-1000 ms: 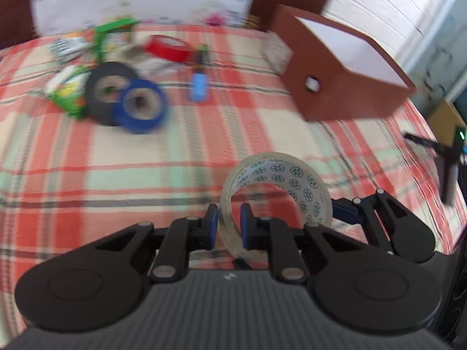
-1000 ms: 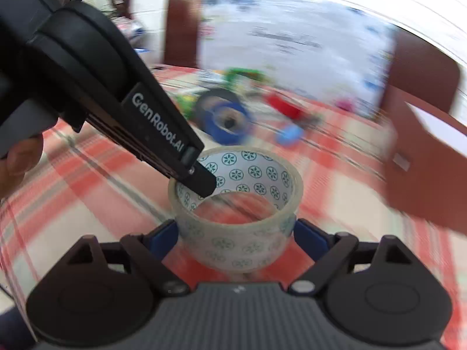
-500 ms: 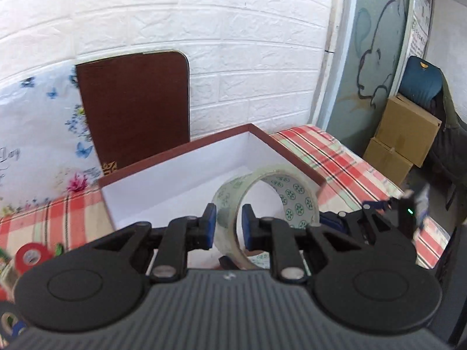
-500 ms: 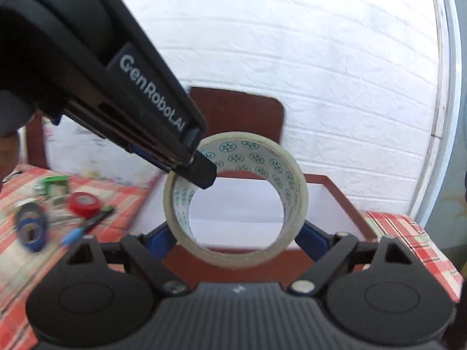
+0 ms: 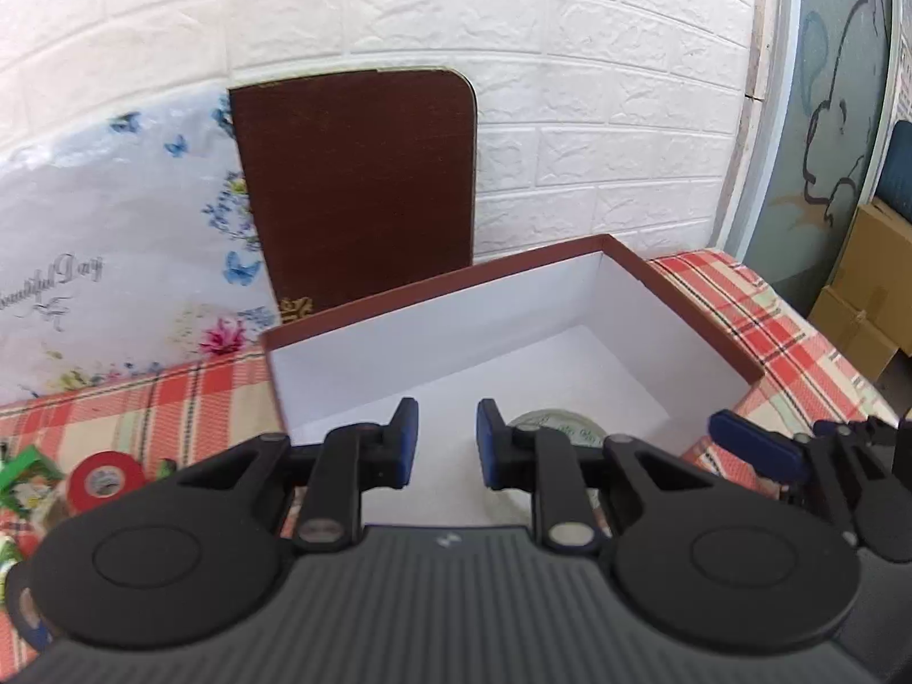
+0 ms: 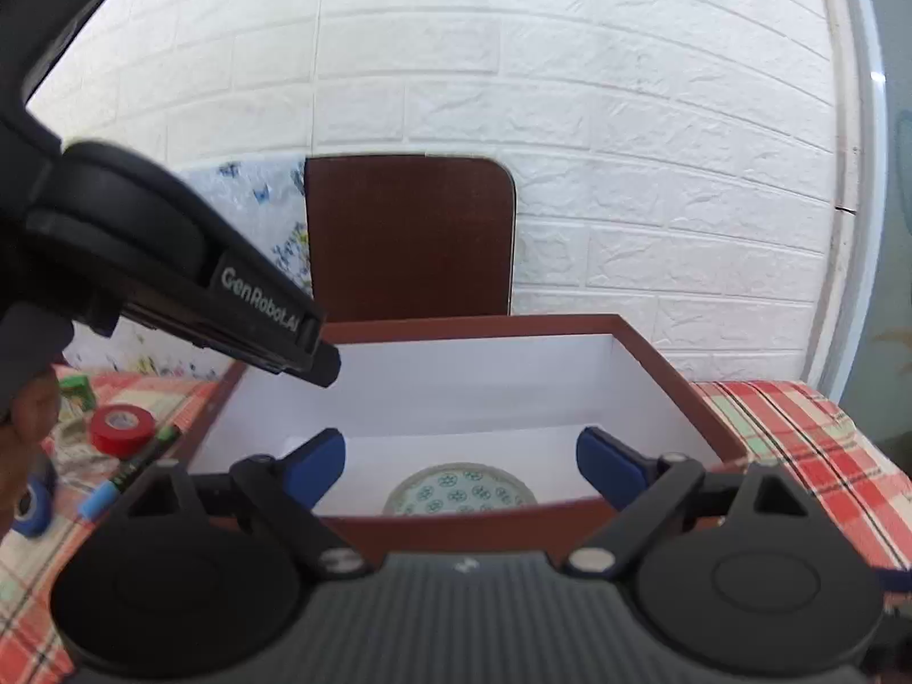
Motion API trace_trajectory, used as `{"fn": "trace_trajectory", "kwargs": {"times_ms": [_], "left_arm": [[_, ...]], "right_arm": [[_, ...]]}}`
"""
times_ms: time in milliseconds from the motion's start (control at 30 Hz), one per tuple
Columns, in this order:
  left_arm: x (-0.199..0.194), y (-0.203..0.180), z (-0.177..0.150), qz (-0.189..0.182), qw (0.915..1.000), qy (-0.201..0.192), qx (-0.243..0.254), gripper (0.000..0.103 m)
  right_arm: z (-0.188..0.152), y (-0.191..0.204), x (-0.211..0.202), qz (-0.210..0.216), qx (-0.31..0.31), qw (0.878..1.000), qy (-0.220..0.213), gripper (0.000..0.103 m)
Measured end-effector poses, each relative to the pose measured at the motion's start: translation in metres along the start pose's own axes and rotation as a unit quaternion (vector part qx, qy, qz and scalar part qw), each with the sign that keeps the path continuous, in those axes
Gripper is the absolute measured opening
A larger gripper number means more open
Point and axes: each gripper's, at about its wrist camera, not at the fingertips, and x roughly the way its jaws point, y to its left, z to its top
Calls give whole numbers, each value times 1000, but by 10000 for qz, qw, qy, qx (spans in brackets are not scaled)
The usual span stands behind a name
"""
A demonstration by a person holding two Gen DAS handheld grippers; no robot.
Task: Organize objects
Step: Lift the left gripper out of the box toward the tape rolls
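Lying flat in brown box [image 6: 672, 367], clear tape roll [image 6: 460, 490], left hand-held gripper [image 5: 447, 444] & right hand-held gripper [image 6: 460, 459] both spread apart, holding nothing.

I see a box [image 6: 672, 376] that looks like cardboard, matt brown outside and smooth white paper within, holding a glossy clear-plastic tape roll [image 6: 460, 490] with a printed core. My grippers' fingers [image 5: 406, 439] carry matt blue pads on black plastic; the tablecloth [image 6: 798, 433] is woven plaid cloth.
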Motion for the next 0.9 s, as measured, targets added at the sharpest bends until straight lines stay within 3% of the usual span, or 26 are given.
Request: {"fn": "trace_trajectory", "kwargs": {"times_ms": [133,400,733,900], "left_arm": [[-26,9,-14,120,9999,54,-86,24],[-72,37,-49,282,9995,30,-138,29],[-90,102,-92,498,9965,203,-636,29],[-94,141,-115,808,9928,276,-839,29]], "right_arm": [[-4,-3,-38,12,165,9998,-54,91],[-13,11,-66,90,648,9978,-61,91],[-11,45,-58,262,753,9953,547,91],[-11,74,-45,466,613,9941,759,90]]}}
